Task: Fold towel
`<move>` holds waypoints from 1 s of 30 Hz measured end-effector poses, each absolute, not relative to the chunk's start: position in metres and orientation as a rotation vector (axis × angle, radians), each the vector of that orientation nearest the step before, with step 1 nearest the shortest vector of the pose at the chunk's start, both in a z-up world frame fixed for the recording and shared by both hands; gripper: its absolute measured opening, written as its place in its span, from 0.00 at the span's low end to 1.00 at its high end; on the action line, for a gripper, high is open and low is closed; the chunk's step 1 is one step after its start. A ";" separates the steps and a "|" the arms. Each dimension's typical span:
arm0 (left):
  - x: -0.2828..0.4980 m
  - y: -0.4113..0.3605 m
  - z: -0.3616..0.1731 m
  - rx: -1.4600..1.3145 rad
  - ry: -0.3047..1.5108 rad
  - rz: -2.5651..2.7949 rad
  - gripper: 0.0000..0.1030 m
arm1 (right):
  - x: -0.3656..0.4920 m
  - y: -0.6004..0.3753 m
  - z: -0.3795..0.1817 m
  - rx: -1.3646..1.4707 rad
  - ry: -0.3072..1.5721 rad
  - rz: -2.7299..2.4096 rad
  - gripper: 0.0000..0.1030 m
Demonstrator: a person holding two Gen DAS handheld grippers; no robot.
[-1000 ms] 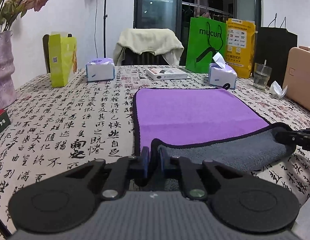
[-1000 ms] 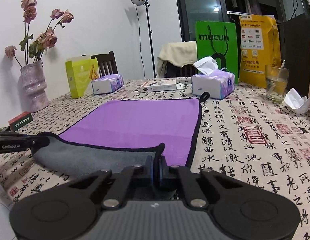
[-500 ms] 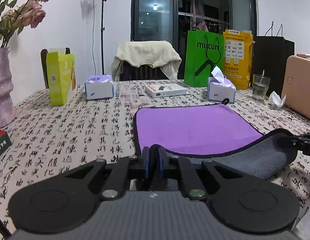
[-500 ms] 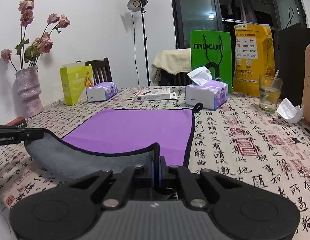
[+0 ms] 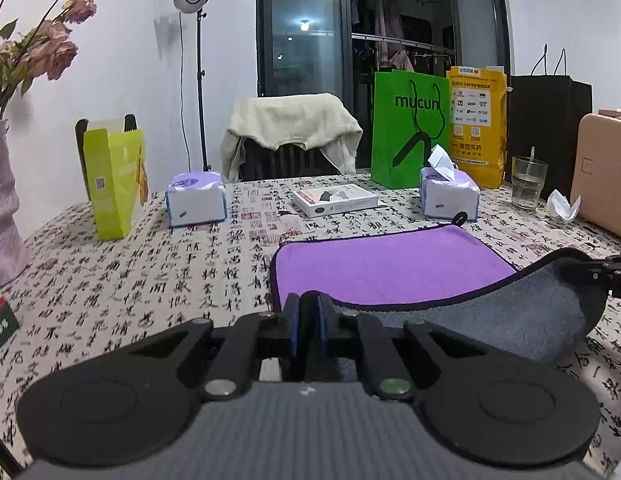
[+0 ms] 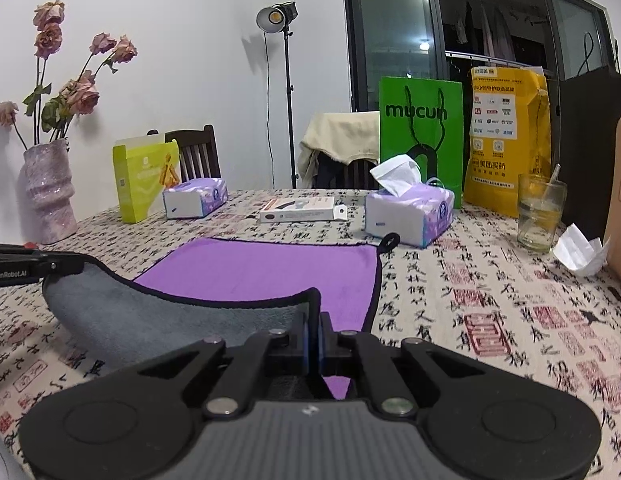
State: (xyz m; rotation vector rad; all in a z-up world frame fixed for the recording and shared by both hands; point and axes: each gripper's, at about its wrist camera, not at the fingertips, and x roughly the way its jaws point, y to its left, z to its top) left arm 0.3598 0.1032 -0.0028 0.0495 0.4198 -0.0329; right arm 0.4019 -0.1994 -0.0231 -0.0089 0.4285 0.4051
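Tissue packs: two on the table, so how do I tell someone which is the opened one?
Start at the tall green paper bag. The purple-and-white tissue pack directly before it is the one; only it has a white tissue poking from its top, unlike the sealed tissue pack.

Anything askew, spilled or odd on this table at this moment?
Nothing spilled or damaged. The towel sags in a curve between the left tongs and right tongs, as expected mid-fold. Only loose clutter: a crumpled tissue beside the glass.
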 end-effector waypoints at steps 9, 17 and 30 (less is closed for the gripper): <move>0.388 0.104 0.009 0.104 0.391 -0.046 0.10 | 0.429 -0.195 -0.017 -0.023 0.417 0.403 0.04; 0.417 0.103 0.024 0.167 0.354 -0.061 0.10 | 0.459 -0.193 -0.010 -0.017 0.418 0.399 0.04; 0.479 0.108 0.025 0.214 0.407 -0.074 0.10 | 0.518 -0.187 -0.006 -0.042 0.454 0.399 0.04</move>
